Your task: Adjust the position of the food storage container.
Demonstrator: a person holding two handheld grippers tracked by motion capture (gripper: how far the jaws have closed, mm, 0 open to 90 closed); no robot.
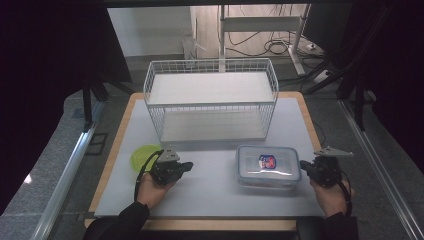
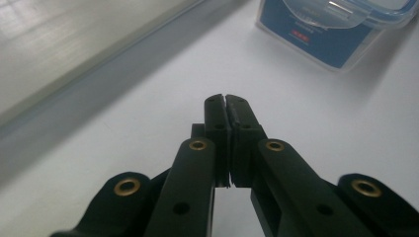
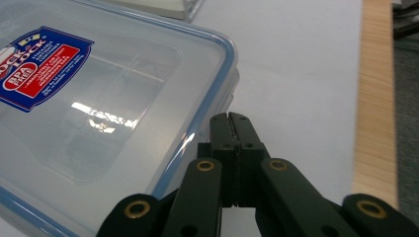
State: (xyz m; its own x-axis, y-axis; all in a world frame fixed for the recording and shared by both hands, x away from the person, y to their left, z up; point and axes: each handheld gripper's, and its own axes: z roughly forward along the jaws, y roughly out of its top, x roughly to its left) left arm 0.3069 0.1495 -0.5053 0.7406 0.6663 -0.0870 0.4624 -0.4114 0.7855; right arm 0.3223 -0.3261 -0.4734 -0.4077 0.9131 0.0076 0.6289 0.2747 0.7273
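Right gripper (image 3: 231,117) jaws pressed together, empty, tip at container (image 1: 268,166) lid's 3 o'clock edge, probably to work side latch (latch itself unclear). Left gripper (image 1: 187,165) likewise closed, parked at container's 9 o'clock.

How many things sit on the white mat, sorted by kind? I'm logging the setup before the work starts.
Wire baskets: 1
Clear lidded containers: 1
Green plates: 1
Total: 3
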